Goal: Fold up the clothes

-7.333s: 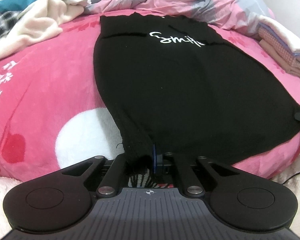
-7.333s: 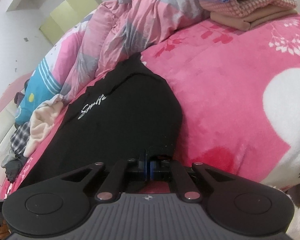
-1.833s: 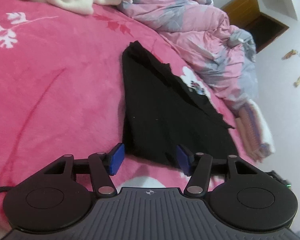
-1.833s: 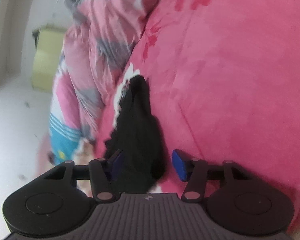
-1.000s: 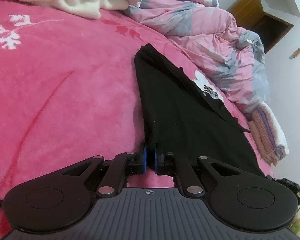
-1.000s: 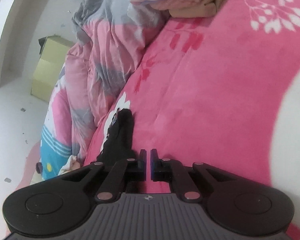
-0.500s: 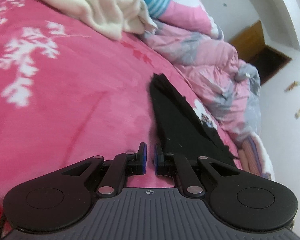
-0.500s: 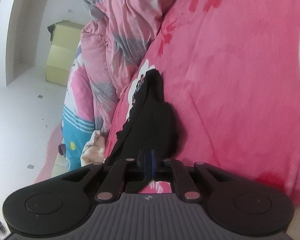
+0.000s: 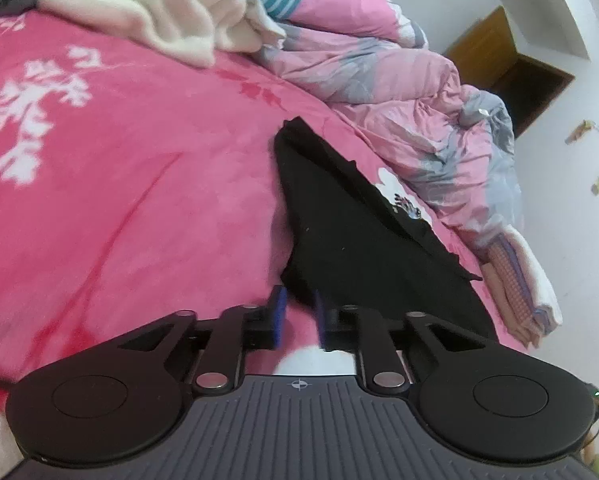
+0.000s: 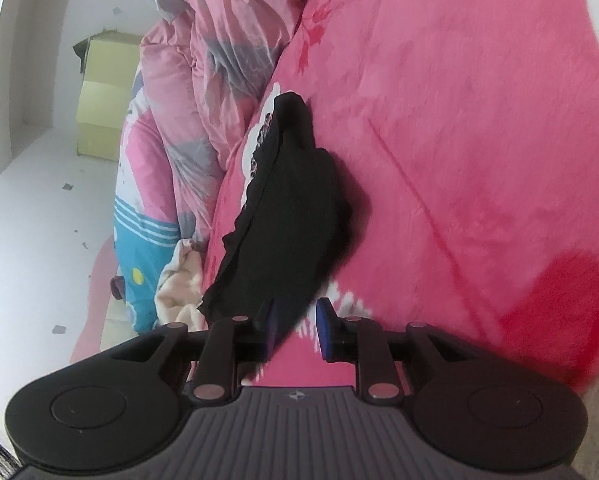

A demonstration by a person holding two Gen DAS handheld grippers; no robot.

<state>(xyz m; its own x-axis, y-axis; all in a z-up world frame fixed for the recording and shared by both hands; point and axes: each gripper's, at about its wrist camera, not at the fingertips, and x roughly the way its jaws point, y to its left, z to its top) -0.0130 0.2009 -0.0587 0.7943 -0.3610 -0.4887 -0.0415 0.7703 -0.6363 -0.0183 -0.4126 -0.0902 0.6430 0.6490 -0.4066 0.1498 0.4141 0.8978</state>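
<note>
In the left wrist view, the left gripper sits low over a pink fleece blanket printed with white branch patterns. Its blue-padded fingers stand a little apart with only blanket showing in the gap, so they hold nothing. The near corner of the black garment lies just ahead of the fingertips, close to the right-hand pad; whether cloth touches that pad cannot be told. The garment is folded into a long narrow shape that runs away from the gripper across the blanket. Beyond it a rumpled pink and grey quilt is heaped along the far edge. A cream garment lies bunched at the upper left, and a stack of folded clothes rests at the right, near the garment's far side.

In the right wrist view, the right gripper also has its fingers slightly parted and grips nothing. The black garment lies in a folded strip leading away from the left finger, its near end overlapping that finger in the picture, while the gap between the pads shows pink blanket. The quilt lies to the left of the garment, with a yellow-green box beyond it against the wall.
</note>
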